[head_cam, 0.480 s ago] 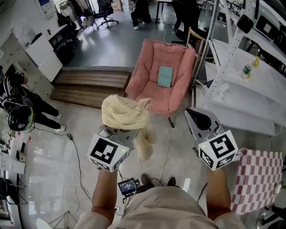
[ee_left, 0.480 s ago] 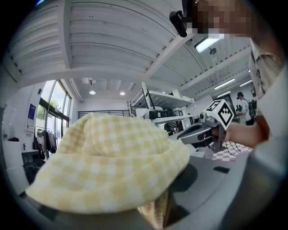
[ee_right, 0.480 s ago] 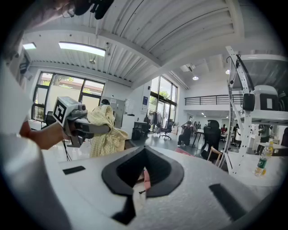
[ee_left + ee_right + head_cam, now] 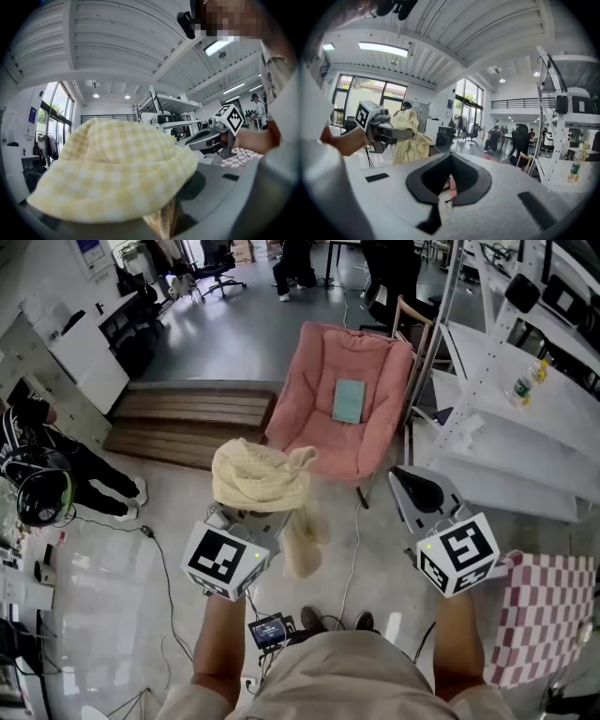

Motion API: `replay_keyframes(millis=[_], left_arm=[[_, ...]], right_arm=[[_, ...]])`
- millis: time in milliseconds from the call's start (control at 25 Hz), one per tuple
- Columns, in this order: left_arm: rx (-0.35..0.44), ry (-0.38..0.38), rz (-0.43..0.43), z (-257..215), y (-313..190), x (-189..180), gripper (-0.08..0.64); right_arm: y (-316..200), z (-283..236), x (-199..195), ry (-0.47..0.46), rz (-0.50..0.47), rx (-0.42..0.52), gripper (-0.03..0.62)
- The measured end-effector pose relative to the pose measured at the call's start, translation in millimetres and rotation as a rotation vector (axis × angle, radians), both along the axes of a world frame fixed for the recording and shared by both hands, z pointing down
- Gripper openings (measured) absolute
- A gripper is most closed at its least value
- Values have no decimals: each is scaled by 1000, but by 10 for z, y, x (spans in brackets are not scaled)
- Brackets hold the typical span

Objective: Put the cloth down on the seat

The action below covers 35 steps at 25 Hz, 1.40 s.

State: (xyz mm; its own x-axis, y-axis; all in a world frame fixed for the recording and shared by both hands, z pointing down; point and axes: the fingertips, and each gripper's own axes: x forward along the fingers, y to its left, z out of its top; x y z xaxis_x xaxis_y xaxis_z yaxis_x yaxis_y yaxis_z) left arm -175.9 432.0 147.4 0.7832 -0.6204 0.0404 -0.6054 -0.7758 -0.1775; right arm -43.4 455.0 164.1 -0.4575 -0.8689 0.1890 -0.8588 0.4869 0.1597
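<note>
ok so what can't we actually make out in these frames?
Teal item on the pink chair: head view, too small to identify.
Where the left gripper pinches the yellow cloth: the cloth drapes over the jaws in head and left gripper views.
Chair in right gripper view: only a pink sliver shows past the right gripper itself.
Checkered fabric: cut off by head view's right edge.

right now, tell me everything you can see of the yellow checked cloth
The pale yellow and white checked fabric cloth looks soft. It is bunched in a rounded heap over the left tool, a fold pinched between its jaws and a tail hanging down below. It is held in the air, short of the pink padded chair, and touches nothing else.
</note>
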Motion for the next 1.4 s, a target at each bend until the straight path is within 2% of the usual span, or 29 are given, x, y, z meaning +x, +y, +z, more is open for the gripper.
replay_keyframes(millis=[280,440,760,920,1080,1200,1400], left_arm=[[-11,1,18,16,-182,-171,141],[7,11,43,2,-265,-230,141],[19,14,81,57,-345,-210,141],[-11,-1,66,76,-519,-97,141],[-2,-14,34,199,-818,66,141],[-38,-35,0,278,-1082,272,141],[-35,-47,-72,379,-1646,615,141]], right_arm=[[-179,24,-135,-6,39,7,-8],[-258,-11,-196,-47,61,15,-8],[-409,-67,-277,-52,57,31,-8],[-666,-38,-153,-53,41,22,-8],[-998,50,49,-66,14,11,-8],[-1352,157,286,-88,-9,3,-8],[-2002,261,630,-108,-83,-11,-8]])
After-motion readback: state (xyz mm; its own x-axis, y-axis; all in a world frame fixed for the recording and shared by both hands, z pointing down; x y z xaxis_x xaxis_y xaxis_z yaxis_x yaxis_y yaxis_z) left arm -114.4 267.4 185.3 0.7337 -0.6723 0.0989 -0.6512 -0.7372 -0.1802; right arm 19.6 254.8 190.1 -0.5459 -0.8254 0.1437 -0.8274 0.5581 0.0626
